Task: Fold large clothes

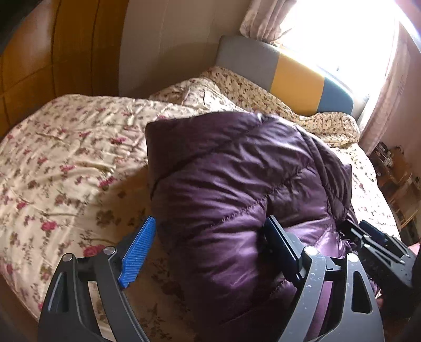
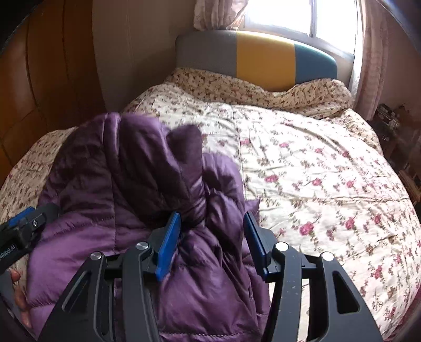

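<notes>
Two grippers work at the near edge of a purple quilted down jacket (image 1: pixel 236 189) that lies bunched on a floral bedspread (image 1: pixel 65 157). From the left wrist camera the left gripper (image 1: pixel 210 239) stands wide open: its blue ribbed pad (image 1: pixel 136 252) at about 8 o'clock sits clear of the cloth over the bedspread, while the other finger at 5 o'clock presses against the jacket's puffy side, so part of the jacket bulges into the gap without being clamped. The right gripper (image 1: pixel 373 242) shows at 4 o'clock in that view, low against the jacket's far side.

From the right wrist camera the right gripper (image 2: pixel 213 231) is partly open, with a gathered fold of the jacket (image 2: pixel 147 184) lying between its two blue pads (image 2: pixel 168 244); whether the pads actually pinch the fold I cannot tell. The left gripper (image 2: pixel 23 226) appears at 9 o'clock, touching the jacket's edge, with fingertips of the person's hand (image 2: pixel 18 294) below it at 8 o'clock.

Beyond the jacket, at 12 o'clock, a headboard (image 2: pixel 263 58) in grey, yellow and blue panels stands under a bright window (image 2: pixel 289 15) with a curtain (image 2: pixel 373 65). A wooden wardrobe (image 2: pixel 39 79) fills 10 o'clock.
</notes>
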The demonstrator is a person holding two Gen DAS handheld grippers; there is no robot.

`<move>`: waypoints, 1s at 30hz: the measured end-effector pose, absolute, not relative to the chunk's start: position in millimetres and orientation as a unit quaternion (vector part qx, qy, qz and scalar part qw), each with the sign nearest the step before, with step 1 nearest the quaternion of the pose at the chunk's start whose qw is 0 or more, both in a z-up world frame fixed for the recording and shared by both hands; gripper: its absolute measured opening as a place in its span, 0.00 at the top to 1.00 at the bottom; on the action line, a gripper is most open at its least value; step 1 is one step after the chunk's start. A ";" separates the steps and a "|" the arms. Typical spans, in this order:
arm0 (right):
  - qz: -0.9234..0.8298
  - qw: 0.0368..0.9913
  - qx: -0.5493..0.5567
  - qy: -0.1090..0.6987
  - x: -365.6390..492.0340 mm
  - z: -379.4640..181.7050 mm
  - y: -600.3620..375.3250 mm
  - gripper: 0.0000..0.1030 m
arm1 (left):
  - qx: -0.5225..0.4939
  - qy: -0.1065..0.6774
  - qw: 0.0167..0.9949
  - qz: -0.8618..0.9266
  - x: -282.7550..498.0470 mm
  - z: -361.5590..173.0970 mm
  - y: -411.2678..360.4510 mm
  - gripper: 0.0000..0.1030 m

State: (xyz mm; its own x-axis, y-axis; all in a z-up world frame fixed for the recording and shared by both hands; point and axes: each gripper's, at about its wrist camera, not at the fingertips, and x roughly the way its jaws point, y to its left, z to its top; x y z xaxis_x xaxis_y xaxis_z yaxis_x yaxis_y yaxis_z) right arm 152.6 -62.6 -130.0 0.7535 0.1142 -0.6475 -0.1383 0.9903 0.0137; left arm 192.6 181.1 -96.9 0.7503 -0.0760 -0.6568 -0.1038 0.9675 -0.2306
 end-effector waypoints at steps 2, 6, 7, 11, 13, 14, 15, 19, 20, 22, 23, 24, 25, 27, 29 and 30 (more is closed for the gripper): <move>0.066 0.938 -0.019 0.339 152.4 -122.3 -59.9 0.52 | -0.131 0.349 0.928 0.011 194.2 -93.2 184.0 0.19; 0.066 0.941 -0.025 0.332 158.5 -108.0 -49.8 0.52 | -0.132 0.343 0.930 0.012 199.1 -86.7 183.6 0.19; 0.067 0.941 -0.026 0.331 160.0 -106.6 -47.4 0.52 | -0.131 0.342 0.930 0.013 201.4 -85.0 183.4 0.19; 0.073 0.941 -0.036 0.328 167.3 -102.3 -34.5 0.52 | -0.128 0.341 0.931 0.012 209.9 -80.7 182.9 0.19; 0.075 0.942 -0.042 0.324 170.7 -100.2 -26.4 0.52 | -0.127 0.341 0.931 0.010 212.7 -78.7 182.2 0.19; 0.077 0.942 -0.043 0.324 173.1 -100.3 -24.1 0.53 | -0.126 0.340 0.932 0.010 214.1 -78.0 182.3 0.19; 0.077 0.942 -0.044 0.324 175.5 -99.5 -21.0 0.53 | -0.124 0.339 0.933 0.010 216.2 -77.2 182.1 0.19; 0.081 0.942 -0.050 0.322 183.2 -99.2 -14.6 0.53 | -0.123 0.339 0.933 0.010 221.9 -76.7 183.1 0.19; 0.081 0.942 -0.051 0.322 185.0 -99.4 -13.7 0.53 | -0.122 0.339 0.933 0.011 223.4 -77.0 183.7 0.19; 0.082 0.941 -0.051 0.325 189.1 -101.2 -12.6 0.53 | -0.122 0.341 0.932 0.010 226.4 -78.5 184.9 0.19; 0.083 0.940 -0.052 0.328 191.9 -102.9 -11.9 0.53 | -0.123 0.342 0.932 0.009 227.9 -79.1 185.5 0.19; 0.082 0.939 -0.053 0.329 194.2 -104.8 -12.1 0.53 | -0.122 0.342 0.932 0.009 228.7 -79.3 185.6 0.19; 0.083 0.938 -0.053 0.331 196.0 -106.4 -11.9 0.53 | -0.121 0.342 0.932 0.008 230.0 -79.6 185.7 0.19; 0.082 0.937 -0.052 0.336 198.8 -110.7 -12.8 0.53 | -0.121 0.342 0.932 0.005 232.3 -80.0 185.5 0.19; 0.082 0.935 -0.053 0.342 202.6 -115.9 -13.5 0.53 | -0.120 0.343 0.932 0.001 235.8 -81.2 184.7 0.19; 0.080 0.934 -0.053 0.345 204.5 -118.0 -13.6 0.53 | -0.120 0.344 0.931 0.000 238.0 -81.7 184.9 0.19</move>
State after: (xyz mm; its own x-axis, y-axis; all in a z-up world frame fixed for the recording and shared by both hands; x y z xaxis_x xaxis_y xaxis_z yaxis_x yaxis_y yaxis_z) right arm 204.5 -13.6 -118.0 0.7491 0.1135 -0.6526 -0.1866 0.9815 -0.0435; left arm 238.0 184.9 -81.7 0.7633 -0.0831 -0.6407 -0.0821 0.9712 -0.2238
